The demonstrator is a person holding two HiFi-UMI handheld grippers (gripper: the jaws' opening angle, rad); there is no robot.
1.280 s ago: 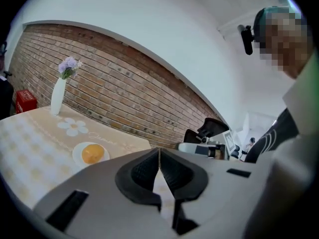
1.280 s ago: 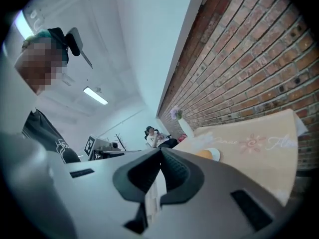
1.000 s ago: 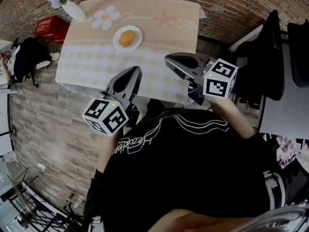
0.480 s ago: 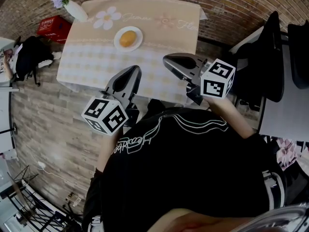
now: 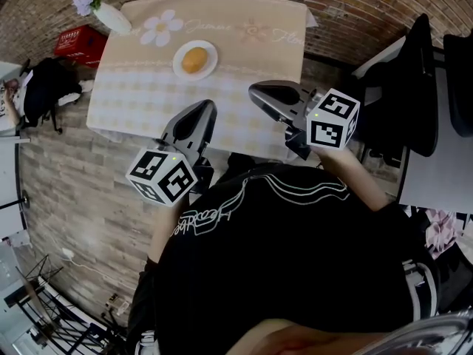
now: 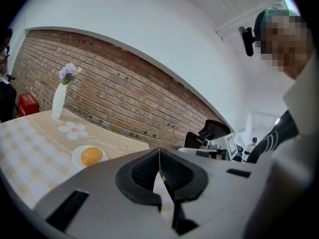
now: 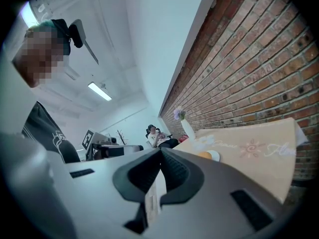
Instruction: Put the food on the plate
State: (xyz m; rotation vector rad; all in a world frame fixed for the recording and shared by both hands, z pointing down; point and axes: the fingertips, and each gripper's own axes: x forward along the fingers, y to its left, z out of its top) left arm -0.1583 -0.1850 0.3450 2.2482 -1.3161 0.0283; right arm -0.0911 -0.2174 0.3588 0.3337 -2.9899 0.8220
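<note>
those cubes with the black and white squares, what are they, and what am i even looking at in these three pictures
There is no robot here. A person in a black top holds a hand tool in each hand: the left gripper and the right gripper. The marker cubes are parts of those tools. The top-down picture comes from a camera on the person's head. The other two come from cameras that ride on each tool and look along its two fingers. On the table stands a white plate with a round golden piece of food already on it, and a vase of flowers stands at the far left corner. Both tools are short of the plate, with their fingers closed together and nothing held.
</note>
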